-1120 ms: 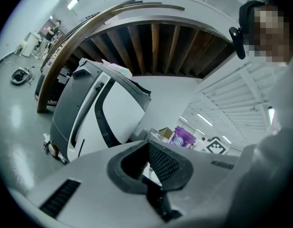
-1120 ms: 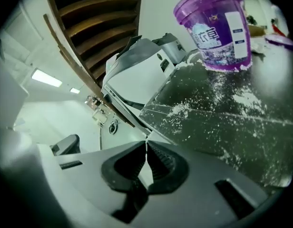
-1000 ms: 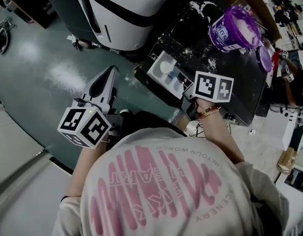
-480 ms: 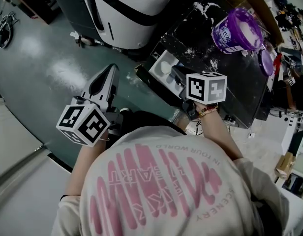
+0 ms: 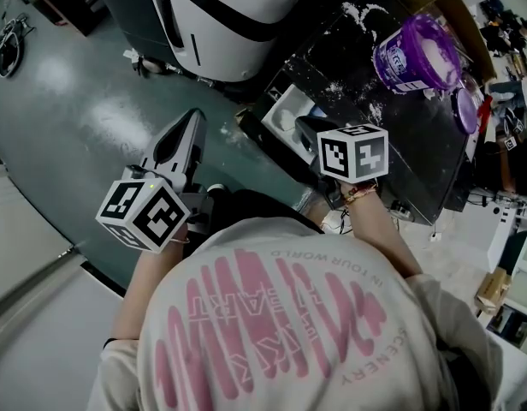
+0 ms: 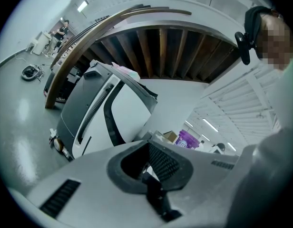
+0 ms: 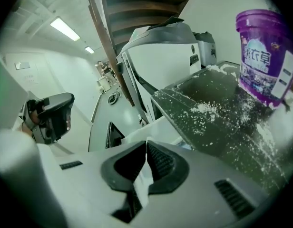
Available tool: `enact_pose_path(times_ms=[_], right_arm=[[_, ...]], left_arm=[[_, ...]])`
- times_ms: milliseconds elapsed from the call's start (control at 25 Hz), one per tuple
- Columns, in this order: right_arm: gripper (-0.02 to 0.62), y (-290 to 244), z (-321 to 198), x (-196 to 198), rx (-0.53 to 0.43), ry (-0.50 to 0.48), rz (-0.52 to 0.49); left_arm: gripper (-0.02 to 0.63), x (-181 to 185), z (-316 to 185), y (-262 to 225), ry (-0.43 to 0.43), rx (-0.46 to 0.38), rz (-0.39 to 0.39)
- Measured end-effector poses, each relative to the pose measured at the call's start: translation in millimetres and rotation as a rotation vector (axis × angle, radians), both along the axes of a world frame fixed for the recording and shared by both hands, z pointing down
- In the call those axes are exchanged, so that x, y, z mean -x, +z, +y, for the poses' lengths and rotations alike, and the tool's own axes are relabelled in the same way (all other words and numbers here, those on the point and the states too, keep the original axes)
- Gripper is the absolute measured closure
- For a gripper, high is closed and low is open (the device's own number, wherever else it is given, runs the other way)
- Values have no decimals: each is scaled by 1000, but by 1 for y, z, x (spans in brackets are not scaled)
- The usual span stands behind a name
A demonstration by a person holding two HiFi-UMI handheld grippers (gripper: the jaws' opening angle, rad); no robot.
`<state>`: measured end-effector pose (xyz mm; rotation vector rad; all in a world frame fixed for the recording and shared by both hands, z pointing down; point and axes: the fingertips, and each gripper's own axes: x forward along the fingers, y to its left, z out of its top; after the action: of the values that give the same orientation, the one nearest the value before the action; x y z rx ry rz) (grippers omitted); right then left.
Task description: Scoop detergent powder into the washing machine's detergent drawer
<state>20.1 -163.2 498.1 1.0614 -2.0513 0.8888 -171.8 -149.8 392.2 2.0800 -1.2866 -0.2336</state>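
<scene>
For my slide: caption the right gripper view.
Right gripper pinching a thin white strip beside the powder-dusted dark top and purple tub.

Glossy purple plastic tub shining, dark machine top carrying grainy white powder, ribbed rubber pads pinching white plastic handle.
</scene>
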Motion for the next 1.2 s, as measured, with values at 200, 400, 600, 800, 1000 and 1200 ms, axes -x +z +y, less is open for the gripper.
enact_pose_path(times_ms=[200, 400, 600, 800, 1000, 1200], right_arm=[[589, 4, 1, 3, -1, -34, 30], [589, 6, 2, 8, -17, -76, 73], [589, 6, 2, 12, -24, -119, 102], [589, 6, 5, 14, -52, -183, 160], [589, 6, 6, 17, -86, -252, 226], [589, 5, 7, 20, -111, -291, 268]], left_arm=[[604, 4, 3, 1, -6, 2, -7], [604, 11, 7, 2, -19, 5, -17], [604, 20, 12, 4, -34, 9, -27], [604, 26, 17, 7, -60, 15, -26], [604, 25, 20, 7, -64, 15, -17], [604, 29, 24, 8, -82, 21, -6]])
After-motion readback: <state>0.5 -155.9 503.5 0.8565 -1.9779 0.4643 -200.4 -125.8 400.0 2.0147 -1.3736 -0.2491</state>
